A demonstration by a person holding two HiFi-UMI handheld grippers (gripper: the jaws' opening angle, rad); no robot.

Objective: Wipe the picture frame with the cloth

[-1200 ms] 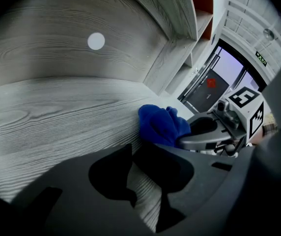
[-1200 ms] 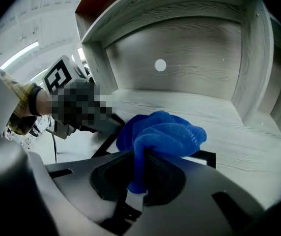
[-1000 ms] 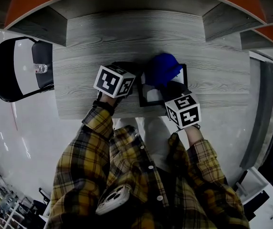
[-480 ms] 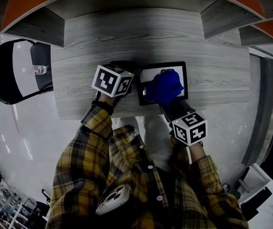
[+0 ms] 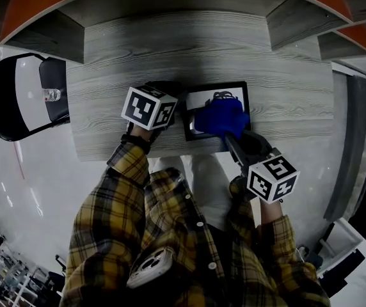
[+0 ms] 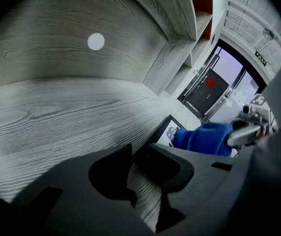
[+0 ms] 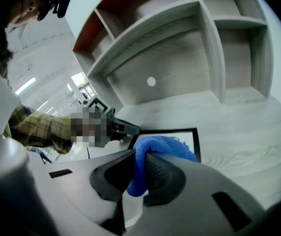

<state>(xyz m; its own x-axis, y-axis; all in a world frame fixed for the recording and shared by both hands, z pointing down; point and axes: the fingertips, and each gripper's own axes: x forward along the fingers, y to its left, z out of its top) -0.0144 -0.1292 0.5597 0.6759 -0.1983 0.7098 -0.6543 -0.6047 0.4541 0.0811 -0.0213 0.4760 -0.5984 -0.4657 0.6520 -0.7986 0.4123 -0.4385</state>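
Right gripper (image 5: 233, 134) w/ cloth (image 5: 220, 117) has pulled back toward the person since a sec ago: the blue wad was over the frame's far edge, now it sits over the near-right part. Left gripper (image 5: 178, 106) hasn't budged.

Picture frame (image 5: 202, 100) lies flat on the grey wood table (image 5: 125, 56), near the front edge, black border and pale centre showing at the far and left sides. Cloth is bunched and covers much of the glass on the right. Right gripper's jaws are closed hard on the cloth, blue fabric squeezed between the pads. Left gripper is at the frame's left edge, jaws nearly together w/ the dark border running into the gap; looks like it pins the frame, though contact is hard to confirm.

Risks, IMO:
- frame is close to the table's front edge, so a drag toward the person could slide it off if the left hold is loose.
- cloth may lift clear of the glass on the back-stroke, so that pass cleans nothing.
- wad is held by a fold only; a snag on the border could tug it out.
- strip next to the left gripper likely gets missed.
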